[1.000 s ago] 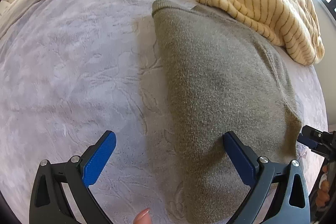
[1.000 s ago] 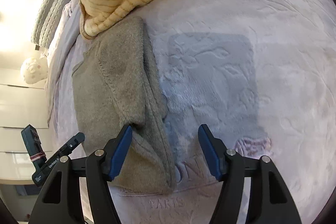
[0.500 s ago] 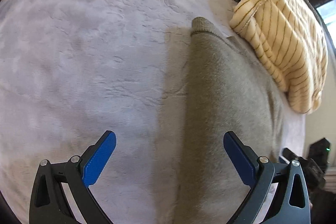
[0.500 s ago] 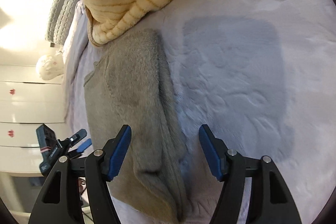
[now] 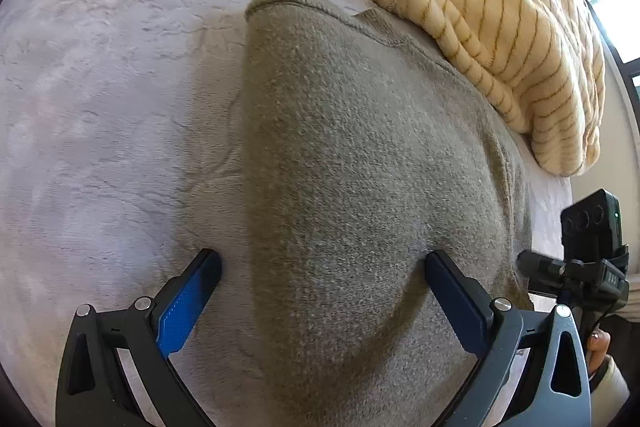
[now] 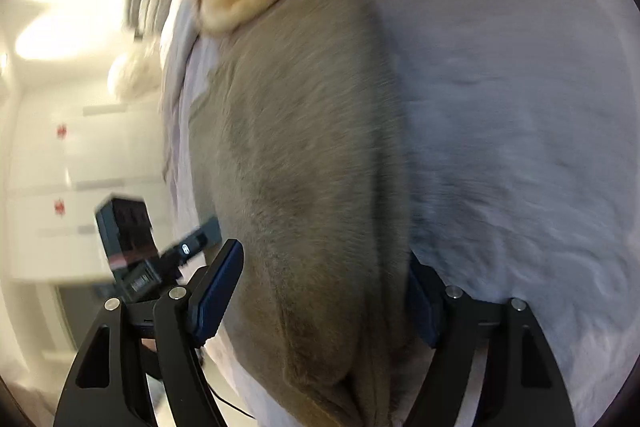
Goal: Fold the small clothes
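While both tools hung over the bed, the left gripper (image 5: pixel 322 281) had its jaws spread wide w/ nothing clamped: the left blue pad (image 5: pixel 186 307) sat on bare blanket just beside the garment's edge, the right blue pad (image 5: pixel 454 301) pressed down into the garment's top, so the folded edge lay between them.

The right gripper (image 6: pixel 320 291) had jaws opening, wide apart, straddling the garment's near end; its left pad (image 6: pixel 218 293) stood clear to one side, the other pad was partly hidden behind the fabric edge, so contact there couldn't be told. That view was motion-blurred.

The olive-grey fuzzy knit garment (image 5: pixel 360 167) lay folded lengthwise on the pale lilac embossed plush blanket (image 5: pixel 100 107) covering the bed, ribbed hem at the far end. Its far right corner ran under, or right up against, a cream fleece garment w/ thin tan stripes (image 5: pixel 500 19), heaped at the far edge.

Seen from the left wrist, the other tool's black camera block showed at the right rim, w/ a fingertip of the person's right hand (image 5: pixel 598 341) below it. White cabinet fronts (image 6: pixel 52 163) showed past the bed, from the right wrist.
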Motion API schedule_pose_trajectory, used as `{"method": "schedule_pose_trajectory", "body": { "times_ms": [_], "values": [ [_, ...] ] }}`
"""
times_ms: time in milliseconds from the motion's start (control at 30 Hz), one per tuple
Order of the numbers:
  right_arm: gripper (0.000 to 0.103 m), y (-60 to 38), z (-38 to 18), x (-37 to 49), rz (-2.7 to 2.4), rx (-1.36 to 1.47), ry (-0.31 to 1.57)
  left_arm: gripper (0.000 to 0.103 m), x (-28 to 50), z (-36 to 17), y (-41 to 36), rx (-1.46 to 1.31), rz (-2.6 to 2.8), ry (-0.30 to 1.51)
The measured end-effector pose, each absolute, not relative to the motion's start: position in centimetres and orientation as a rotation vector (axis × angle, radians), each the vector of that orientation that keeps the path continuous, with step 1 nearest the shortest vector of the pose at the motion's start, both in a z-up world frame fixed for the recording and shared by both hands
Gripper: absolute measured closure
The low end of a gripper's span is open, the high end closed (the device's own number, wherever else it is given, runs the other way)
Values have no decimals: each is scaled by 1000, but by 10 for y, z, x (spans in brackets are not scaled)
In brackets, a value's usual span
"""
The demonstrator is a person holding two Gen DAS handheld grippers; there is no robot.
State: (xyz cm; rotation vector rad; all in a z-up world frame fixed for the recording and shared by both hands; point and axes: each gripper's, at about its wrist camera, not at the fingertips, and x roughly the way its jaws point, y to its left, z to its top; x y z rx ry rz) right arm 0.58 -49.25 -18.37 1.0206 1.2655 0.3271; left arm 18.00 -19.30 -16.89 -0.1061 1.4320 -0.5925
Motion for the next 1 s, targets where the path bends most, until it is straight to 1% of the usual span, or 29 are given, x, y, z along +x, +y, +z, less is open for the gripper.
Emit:
{"method": "schedule_pose_trajectory", "body": {
  "times_ms": [67,333,367,400,433,467,500,533,567,600,633,667,733,833,1000],
  "values": [
    [22,-486,-184,12,361,997,1267,0,181,-171,-194,-113,-598,1431],
    [22,-475,-196,27,397,1092,1251,0,179,-176,-195,-126,-601,1416],
    [23,-474,-195,28,392,1092,1256,0,178,-177,-193,-126,-603,1415],
    [25,-472,-192,29,382,1073,1265,0,178,-177,-193,-125,-606,1415],
    [35,-469,-190,30,371,1049,1276,0,178,-177,-195,-124,-614,1414],
    [48,-466,-188,29,359,1027,1287,1,177,-175,-196,-123,-625,1413],
    [52,-464,-185,28,354,1034,1282,3,175,-173,-198,-122,-640,1407],
    [58,-465,-183,27,352,1056,1270,19,174,-171,-202,-124,-662,1395],
    [62,-465,-180,25,355,1086,1253,22,171,-167,-203,-116,-670,1384],
    [64,-465,-176,22,369,1135,1221,27,168,-163,-204,-104,-675,1365],
    [67,-465,-172,20,387,1171,1195,37,167,-160,-203,-98,-682,1356],
    [67,-463,-167,19,404,1202,1173,45,167,-156,-201,-98,-686,1350],
    [67,-454,-156,18,426,1234,1146,55,168,-149,-194,-129,-705,1356],
    [67,-437,-142,18,451,1246,1138,56,170,-135,-182,-190,-744,1370],
    [67,-396,-122,16,513,1275,1136,56,163,-103,-151,-191,-763,1339]
  ]
}}
